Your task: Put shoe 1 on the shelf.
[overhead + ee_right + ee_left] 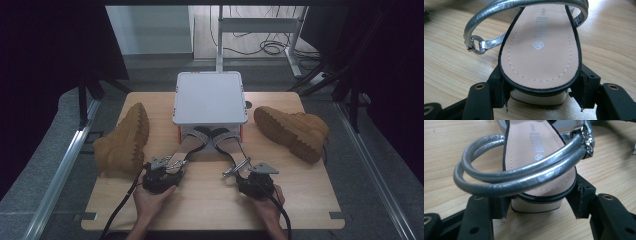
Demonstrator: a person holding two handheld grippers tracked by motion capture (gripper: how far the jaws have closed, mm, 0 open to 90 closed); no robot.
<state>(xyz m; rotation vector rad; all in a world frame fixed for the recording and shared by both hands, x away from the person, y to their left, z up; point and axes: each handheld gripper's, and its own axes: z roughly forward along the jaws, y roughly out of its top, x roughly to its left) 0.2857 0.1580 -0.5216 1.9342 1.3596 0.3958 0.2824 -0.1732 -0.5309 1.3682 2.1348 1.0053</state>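
On the wooden worktop (pixel 210 195), a grey box (pixel 210 97) sits at the middle of the far edge with a brown boot (pixel 122 142) near the left edge and another brown boot (pixel 292 131) near the right edge. Two silver sandals lie in the middle, toes tucked under the box and heels toward the near edge. The left hand-held gripper (pixel 161 172) squeezes the heel of the left sandal (pixel 186 147) and the right hand-held gripper (pixel 248 175) squeezes the heel of the right sandal (pixel 231 145), so it seems best to pull both back slowly and evenly, keeping the heels snug between the jaws.
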